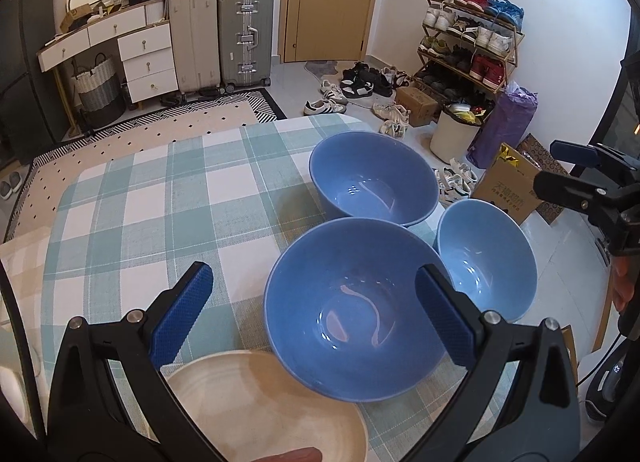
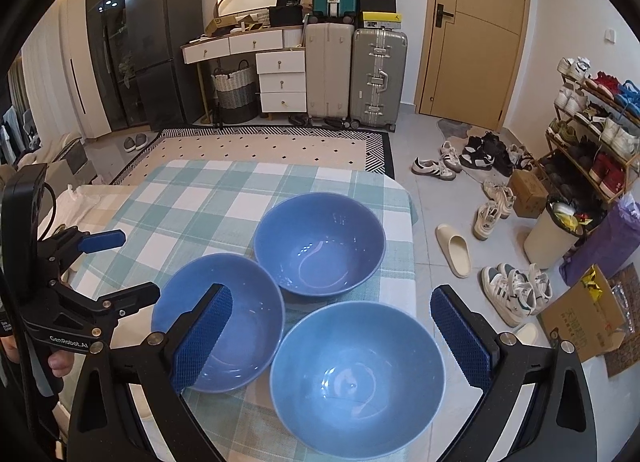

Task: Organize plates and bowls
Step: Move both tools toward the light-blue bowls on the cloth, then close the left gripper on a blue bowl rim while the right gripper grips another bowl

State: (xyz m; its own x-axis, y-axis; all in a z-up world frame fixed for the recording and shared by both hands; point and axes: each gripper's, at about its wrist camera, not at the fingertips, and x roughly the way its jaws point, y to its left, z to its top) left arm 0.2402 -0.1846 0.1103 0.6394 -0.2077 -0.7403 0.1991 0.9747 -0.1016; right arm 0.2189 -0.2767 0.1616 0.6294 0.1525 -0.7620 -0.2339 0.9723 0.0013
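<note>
Three blue bowls stand close together on the checked tablecloth [image 1: 160, 198]. The left bowl [image 1: 356, 310] [image 2: 218, 322] sits just ahead of my left gripper [image 1: 312, 272], which is open, its right finger overlapping the rim. In front of that bowl, under the gripper, lies a cream plate [image 1: 260, 406]. The right bowl [image 1: 486, 258] [image 2: 356, 378] lies between the spread fingers of my open right gripper [image 2: 331, 296]. The far bowl [image 1: 372, 178] [image 2: 320, 242] stands behind both. Each gripper also shows in the other's view, the right gripper [image 1: 560, 168] and the left gripper [image 2: 138, 264], both holding nothing.
The table's right edge [image 2: 412, 246] runs close beside the bowls. Beyond it the floor holds shoes [image 2: 512, 294], a cardboard box [image 2: 580, 314] and a white bin [image 2: 552, 234]. The tablecloth's left half [image 2: 188, 198] carries nothing. A hand [image 2: 60, 362] holds the left gripper.
</note>
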